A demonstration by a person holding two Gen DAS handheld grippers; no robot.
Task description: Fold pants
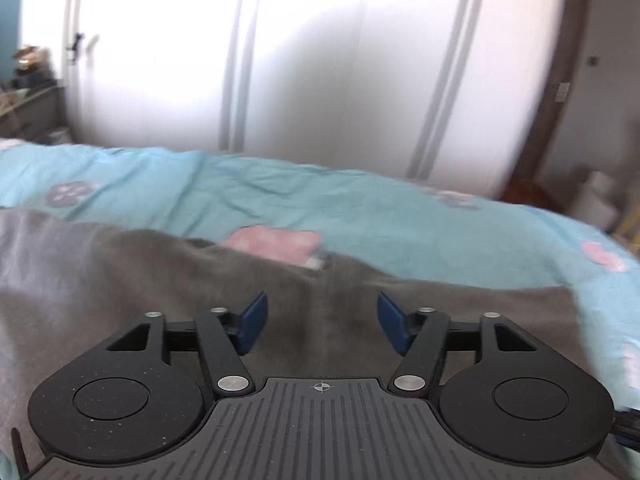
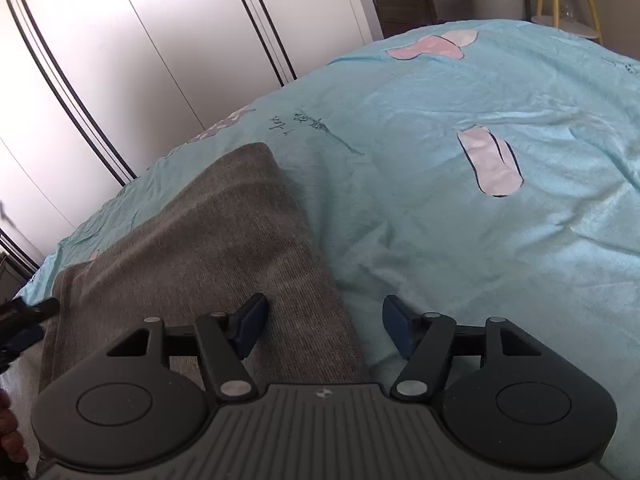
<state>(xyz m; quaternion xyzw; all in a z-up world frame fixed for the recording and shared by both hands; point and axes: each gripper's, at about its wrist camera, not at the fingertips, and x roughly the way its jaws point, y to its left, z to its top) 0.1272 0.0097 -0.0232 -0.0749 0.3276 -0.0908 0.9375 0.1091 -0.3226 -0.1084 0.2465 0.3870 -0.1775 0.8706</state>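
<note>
Two views logged, left wrist first. Grey ribbed knit pants (image 1: 168, 280) lie flat across the lower half of the frame on a light blue printed bedsheet (image 1: 400, 216), with white wardrobe doors (image 1: 320, 60) filling the top. Left gripper (image 1: 322, 322) stands over the cloth, jaws well apart, nothing between the blue pads (image 1: 252, 322); no grip. A faint vertical line runs down the fabric at centre, possibly a seam or a crease, cannot tell which. Frame is blurred. Right wrist view: pants (image 2: 208, 240) occupy the lower left, ending in a neat rounded corner near centre frame, right-hand edge straight and thick-looking, which suggests doubled layers. Right gripper (image 2: 325, 326) straddles that edge, jaws apart and empty, one pad over cloth, the other over bedsheet (image 2: 460, 240). Left gripper tip (image 2: 24, 316) shows at the far left edge. Judgement: at least one fold appears laid; both grippers released. Further folding probably remains, full garment extent not visible.
</note>
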